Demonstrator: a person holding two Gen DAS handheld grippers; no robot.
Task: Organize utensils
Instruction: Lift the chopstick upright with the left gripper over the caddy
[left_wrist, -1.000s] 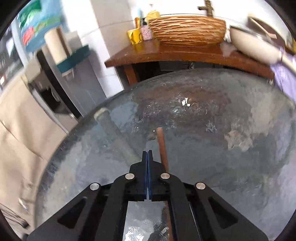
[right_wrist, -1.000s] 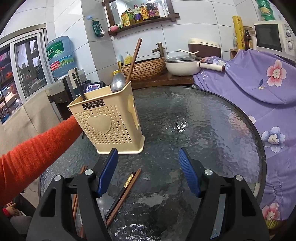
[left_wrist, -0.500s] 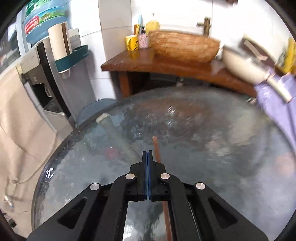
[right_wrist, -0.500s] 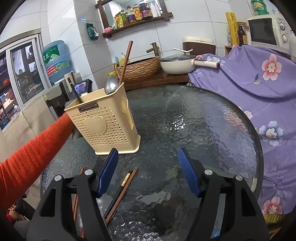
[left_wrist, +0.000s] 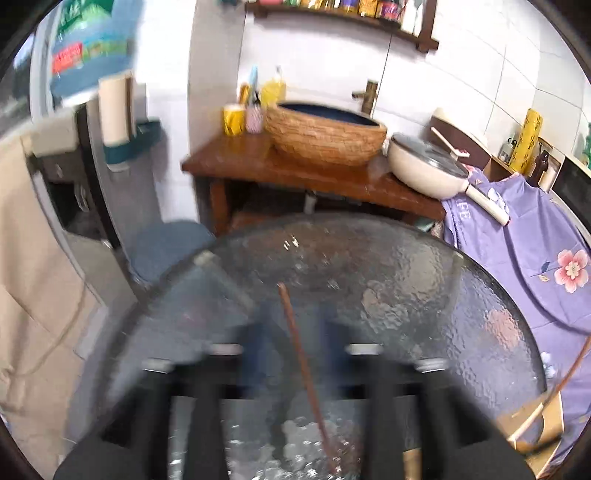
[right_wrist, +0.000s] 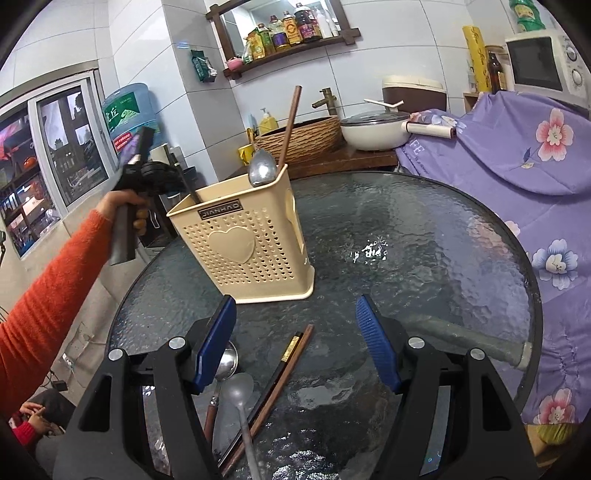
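Note:
A beige perforated utensil holder (right_wrist: 245, 243) stands on the round glass table (right_wrist: 424, 236), with a metal spoon (right_wrist: 261, 170) and a brown chopstick (right_wrist: 289, 125) in it. My right gripper (right_wrist: 295, 343) is open above loose utensils: a brown chopstick (right_wrist: 284, 380), a black one (right_wrist: 275, 376) and two spoons (right_wrist: 238, 391). My left gripper (left_wrist: 295, 354) is blurred by motion, its fingers apart, with a brown chopstick (left_wrist: 299, 354) between them. In the right wrist view the left gripper (right_wrist: 147, 173) is held up, left of the holder.
A wooden stand (left_wrist: 295, 173) with a woven basin (left_wrist: 325, 133) and a white pan (left_wrist: 428, 170) stands behind the table. A purple flowered cloth (right_wrist: 517, 155) covers things at the right. A water dispenser (left_wrist: 74, 147) stands at the left.
My left gripper has opened from shut and tilted up, so more of the room shows. My right gripper has drawn back, so more loose utensils show beneath it.

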